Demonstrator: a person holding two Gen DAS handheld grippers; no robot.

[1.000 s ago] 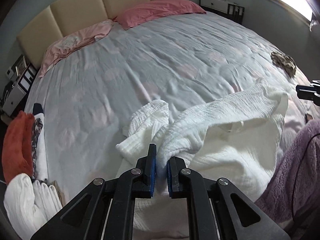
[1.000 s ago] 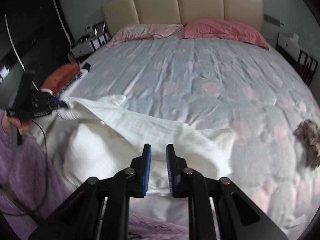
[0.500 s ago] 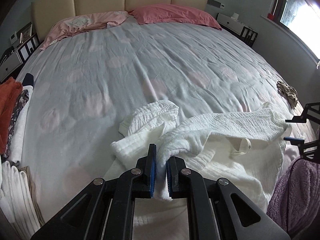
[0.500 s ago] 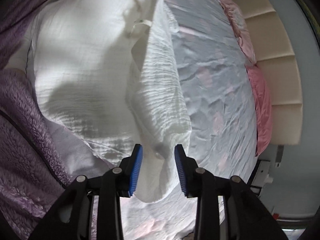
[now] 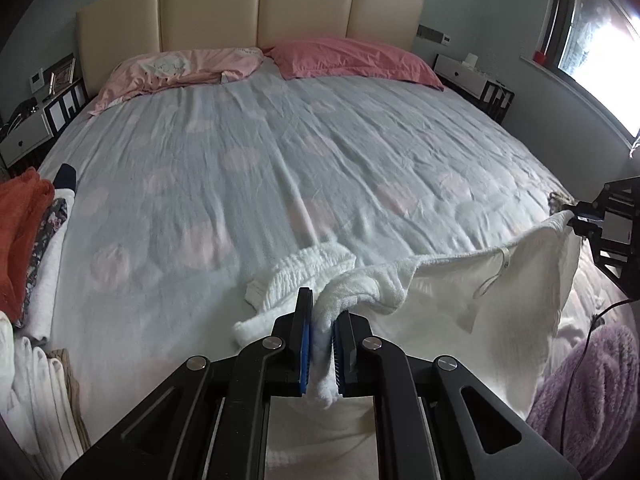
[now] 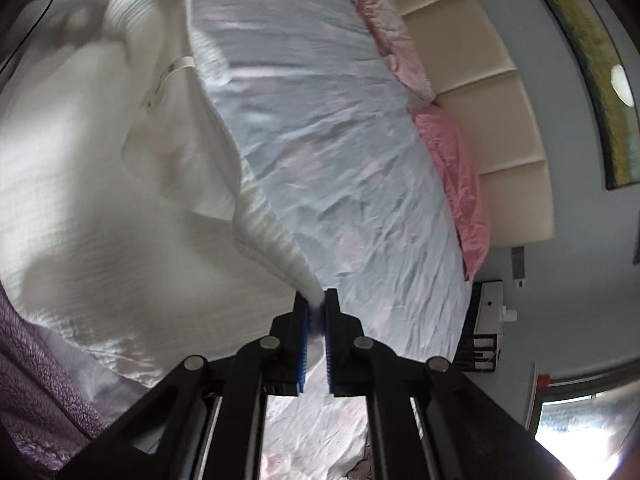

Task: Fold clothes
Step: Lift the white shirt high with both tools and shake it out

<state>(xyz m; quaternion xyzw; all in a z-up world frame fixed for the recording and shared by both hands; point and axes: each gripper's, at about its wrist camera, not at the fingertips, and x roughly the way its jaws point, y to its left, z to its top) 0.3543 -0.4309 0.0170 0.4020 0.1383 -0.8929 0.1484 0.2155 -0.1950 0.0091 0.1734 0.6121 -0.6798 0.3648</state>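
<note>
Change since half a second ago: my right fingers (image 6: 316, 320), then spread either side of the white garment's (image 5: 460, 312) edge, are now pinching it. My left fingers (image 5: 321, 346) are still pinching a bunched corner. The garment is hanging stretched between them over the near edge of the bed (image 5: 240, 168), so spreading it flat looks possible.

Count: garments held, one; pink pillows (image 5: 352, 58), two; clothes stack (image 5: 36, 248) at left, one.
</note>
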